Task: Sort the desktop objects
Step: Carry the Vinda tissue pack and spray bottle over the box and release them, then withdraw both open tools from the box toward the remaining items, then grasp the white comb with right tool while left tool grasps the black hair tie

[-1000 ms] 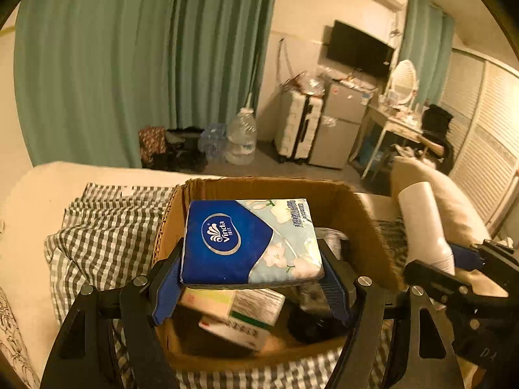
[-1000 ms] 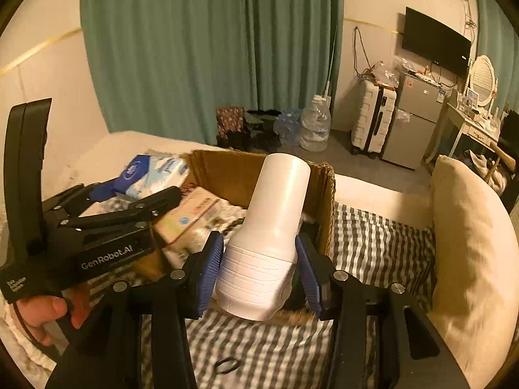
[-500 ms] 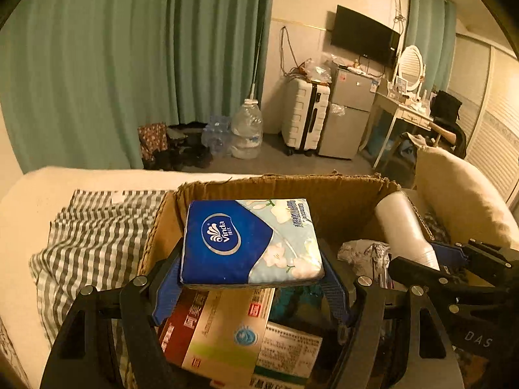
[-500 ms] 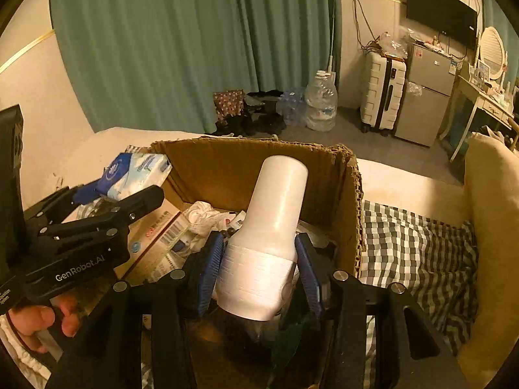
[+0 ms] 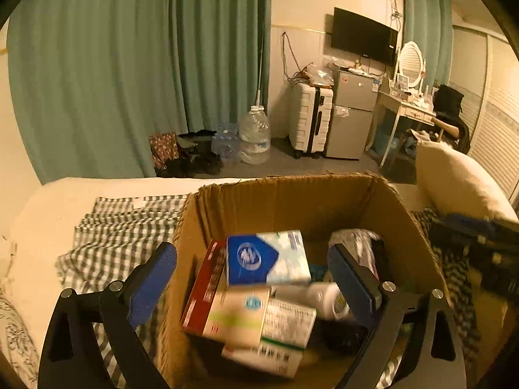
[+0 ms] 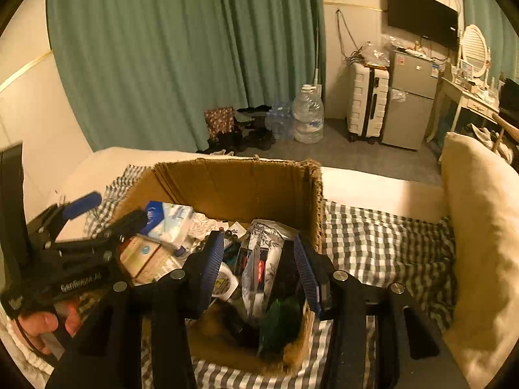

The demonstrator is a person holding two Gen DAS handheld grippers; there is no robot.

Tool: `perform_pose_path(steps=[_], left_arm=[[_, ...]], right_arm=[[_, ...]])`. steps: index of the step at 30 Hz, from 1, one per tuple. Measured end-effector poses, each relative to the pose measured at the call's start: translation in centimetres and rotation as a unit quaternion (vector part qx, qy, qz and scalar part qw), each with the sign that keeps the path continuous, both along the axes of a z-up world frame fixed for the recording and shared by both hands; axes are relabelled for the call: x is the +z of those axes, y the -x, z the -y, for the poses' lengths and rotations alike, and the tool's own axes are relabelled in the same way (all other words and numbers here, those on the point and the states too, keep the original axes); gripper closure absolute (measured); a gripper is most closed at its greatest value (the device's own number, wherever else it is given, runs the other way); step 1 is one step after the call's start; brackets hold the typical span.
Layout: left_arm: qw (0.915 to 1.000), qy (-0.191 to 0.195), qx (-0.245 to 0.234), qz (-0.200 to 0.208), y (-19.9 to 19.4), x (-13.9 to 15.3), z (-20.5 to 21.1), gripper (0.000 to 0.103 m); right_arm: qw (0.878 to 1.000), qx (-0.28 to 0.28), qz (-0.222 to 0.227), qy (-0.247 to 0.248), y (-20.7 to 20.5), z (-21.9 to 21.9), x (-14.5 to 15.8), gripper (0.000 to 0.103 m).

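An open cardboard box (image 5: pixel 285 191) stands on the bed and holds several packets. The blue and white tissue pack (image 5: pixel 266 259) lies free on top of a red and white carton (image 5: pixel 227 314). Above them my left gripper (image 5: pixel 249 259) has its jaws opening wide, touching nothing. A white bottle (image 5: pixel 318 295) lies on its side beside the carton. Over the box's right half, my right gripper (image 6: pixel 259 262) is open, its fingers (image 6: pixel 211 262) apart with nothing pressed between them. A patterned pouch (image 6: pixel 262 256) lies in the box (image 6: pixel 243 188) below. The left gripper (image 6: pixel 110 214) shows at the left, held by a hand (image 6: pixel 39 324).
A grey checked cloth (image 6: pixel 373 236) covers the bed around the box. A cream pillow (image 6: pixel 480 227) lies to the right. The right gripper (image 5: pixel 467 223) is a blur at the box's right edge. Beyond the bed are a water jug (image 5: pixel 256 136), a suitcase and green curtains.
The left jaws spread and let go of the tissue pack, which now lies in the box. The white bottle has left the right jaws. Both grippers moved further over the box.
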State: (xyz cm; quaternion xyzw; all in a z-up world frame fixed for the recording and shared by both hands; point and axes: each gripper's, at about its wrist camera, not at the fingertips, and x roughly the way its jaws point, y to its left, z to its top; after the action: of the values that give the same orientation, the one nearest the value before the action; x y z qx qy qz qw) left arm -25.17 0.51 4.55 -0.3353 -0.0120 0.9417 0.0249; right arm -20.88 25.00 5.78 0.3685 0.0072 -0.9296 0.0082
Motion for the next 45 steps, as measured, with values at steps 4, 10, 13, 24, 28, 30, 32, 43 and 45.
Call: perform_pose_path(steps=[4, 10, 13, 24, 28, 30, 32, 43, 45], left_arm=[[0.9998, -0.009, 0.013, -0.015, -3.9, 1.5, 0.1, 0.0], [0.9997, -0.021, 0.015, 0.002, -9.3, 0.6, -0.5, 0.0], [0.9998, -0.006, 0.013, 0.015, -12.1, -1.3, -1.5, 0.0], [0.997, 0.006, -0.004, 0.078, -19.6, -12.4, -3.8, 0.0], [0.996, 0.011, -0.011, 0.088, -20.0, -14.4, -3.4, 0.0], [0.9954, 0.01, -0.009, 0.095, -19.8, -15.1, -3.0, 0.0], [0.9951, 0.004, -0.004, 0.099, -19.4, -15.7, -2.6, 0.0], [0.9941, 0.019, -0.031, 0.102, -18.8, -17.0, -4.1, 0.0], [0.9939, 0.019, -0.034, 0.103, -18.8, -17.2, -4.1, 0.0]], right_arm=[[1.0, 0.001, -0.013, 0.004, -3.0, 0.9, 1.9, 0.057], [1.0, 0.009, -0.01, -0.007, -8.8, 1.9, 1.8, 0.049], [1.0, 0.017, 0.005, 0.002, -11.9, 1.8, -0.2, 0.046], [0.993, 0.021, 0.111, -0.033, -18.7, 2.0, -12.4, 0.024], [0.986, 0.037, 0.148, -0.063, -18.1, 3.1, -15.9, 0.024], [0.984, 0.05, 0.152, -0.073, -17.8, 3.8, -16.9, 0.024], [0.983, 0.057, 0.157, -0.078, -17.5, 4.0, -17.7, 0.025], [0.974, 0.035, 0.206, -0.083, -15.5, 2.8, -21.8, 0.034], [0.973, 0.024, 0.217, -0.071, -15.3, 2.6, -22.3, 0.045]])
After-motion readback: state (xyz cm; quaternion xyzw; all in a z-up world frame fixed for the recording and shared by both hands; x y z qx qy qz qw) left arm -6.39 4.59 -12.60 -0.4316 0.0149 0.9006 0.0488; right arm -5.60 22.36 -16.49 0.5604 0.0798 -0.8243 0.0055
